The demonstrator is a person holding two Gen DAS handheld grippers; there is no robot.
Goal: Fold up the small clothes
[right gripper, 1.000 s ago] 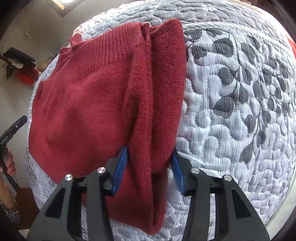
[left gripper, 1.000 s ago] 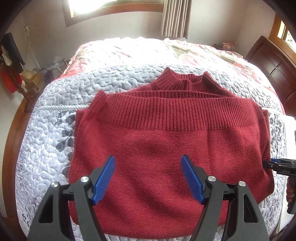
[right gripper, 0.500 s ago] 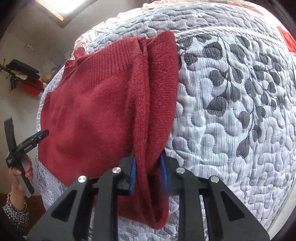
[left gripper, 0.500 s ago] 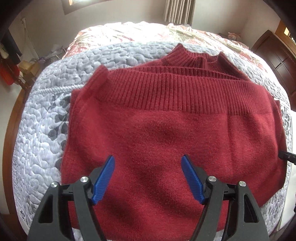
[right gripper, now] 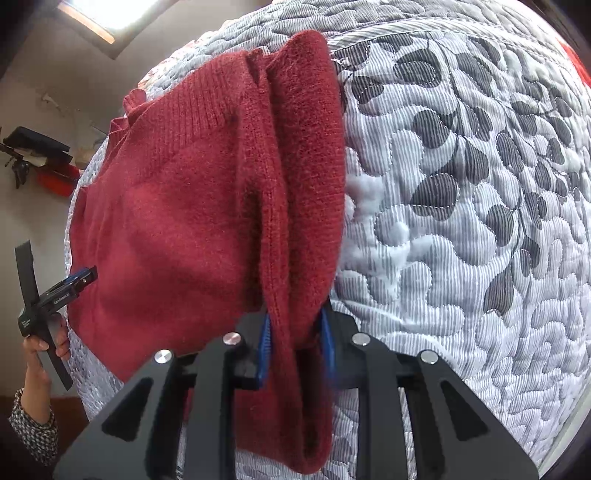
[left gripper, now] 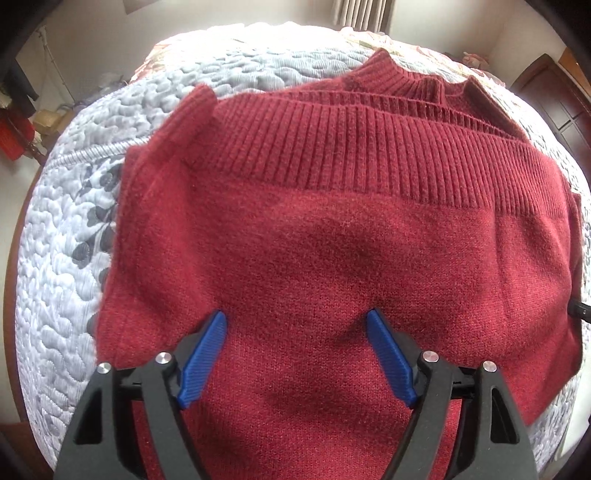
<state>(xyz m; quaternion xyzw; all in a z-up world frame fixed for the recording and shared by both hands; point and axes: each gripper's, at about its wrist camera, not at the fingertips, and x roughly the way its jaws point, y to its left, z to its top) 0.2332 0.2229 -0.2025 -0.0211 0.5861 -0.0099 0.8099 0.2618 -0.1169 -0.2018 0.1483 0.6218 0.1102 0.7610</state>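
Observation:
A dark red knitted sweater (left gripper: 332, 240) lies folded on the grey quilted bedspread (left gripper: 66, 258), ribbed hem across the top and collar at the far side. My left gripper (left gripper: 295, 354) hovers open over the sweater's near part, with nothing between its blue pads. In the right wrist view my right gripper (right gripper: 295, 347) is shut on the thick folded side edge of the sweater (right gripper: 184, 221), which rises between the jaws and hangs below them. The left gripper (right gripper: 83, 277), held by a hand (right gripper: 40, 343), sits at the sweater's opposite edge.
The leaf-patterned quilt (right gripper: 461, 221) stretches bare to the right of the sweater. A dark wooden headboard (left gripper: 546, 99) stands at the far right and curtains (left gripper: 362, 14) hang behind the bed. Red and black clutter (right gripper: 48, 166) sits by the wall on the left.
My right gripper's jaws closed from open onto the sweater's folded side edge. The left gripper moved closer in over the sweater and stayed open.

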